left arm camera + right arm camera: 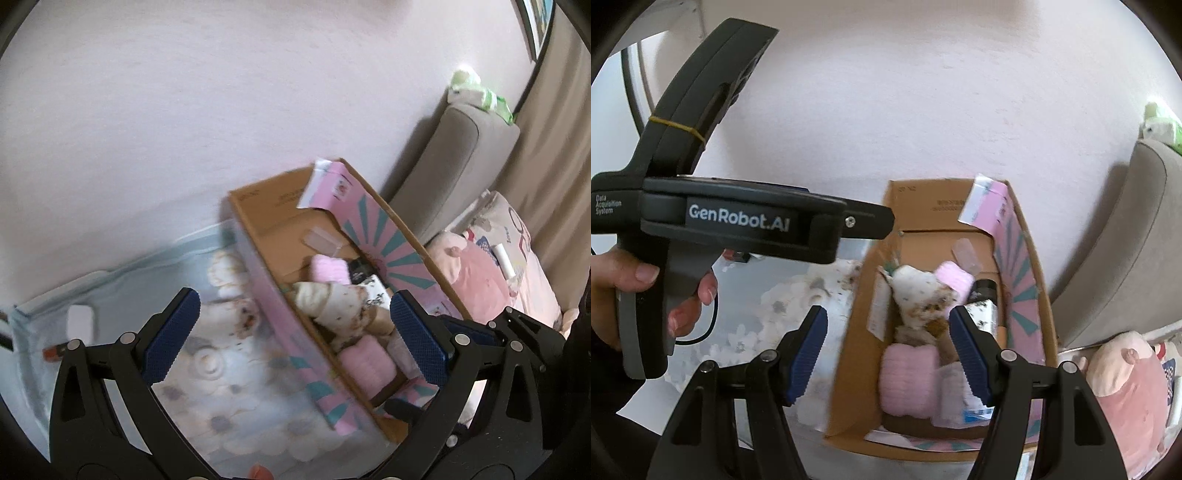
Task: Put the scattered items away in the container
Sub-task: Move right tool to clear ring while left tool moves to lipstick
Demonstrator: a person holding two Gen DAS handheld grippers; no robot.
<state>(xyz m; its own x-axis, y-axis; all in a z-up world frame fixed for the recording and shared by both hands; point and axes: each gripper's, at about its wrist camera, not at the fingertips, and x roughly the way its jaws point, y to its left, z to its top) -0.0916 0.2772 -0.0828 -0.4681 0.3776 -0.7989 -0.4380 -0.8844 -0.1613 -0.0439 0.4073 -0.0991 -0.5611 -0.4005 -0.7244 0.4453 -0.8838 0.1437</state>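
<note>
1. The left claw (293, 336) stands spread wide, blue pads far apart, nothing gripped. Between the pads you look down on the patterned blanket (221, 369) and the near wall of the cardboard box (284, 314).
2. The right claw (888, 352) is about half open and empty too; its right pad hangs over the box's inside, its left pad over the blanket outside the box.
3. The box, brown inside with pink and teal print outside, sits on the blanket right against the pale wall (184, 110), flaps up.
4. In the box: a pink fluffy roll (908, 380) at the near end, a cream speckled cloth bundle (919, 295) in the middle, a second pink roll (955, 280) behind it, and a dark-capped tube (984, 306) along the right wall.
5. In the right wrist view, a person's hand (639, 295) holds the black handle of the left device, left of the box and above the blanket.
6. On the blanket, well apart from the box, lie a white block (79, 321) and a small orange-tipped thing (55, 352).
7. Right of the box: a grey sofa arm (454, 162) and a pink plush toy (476, 273) on the cushions.
</note>
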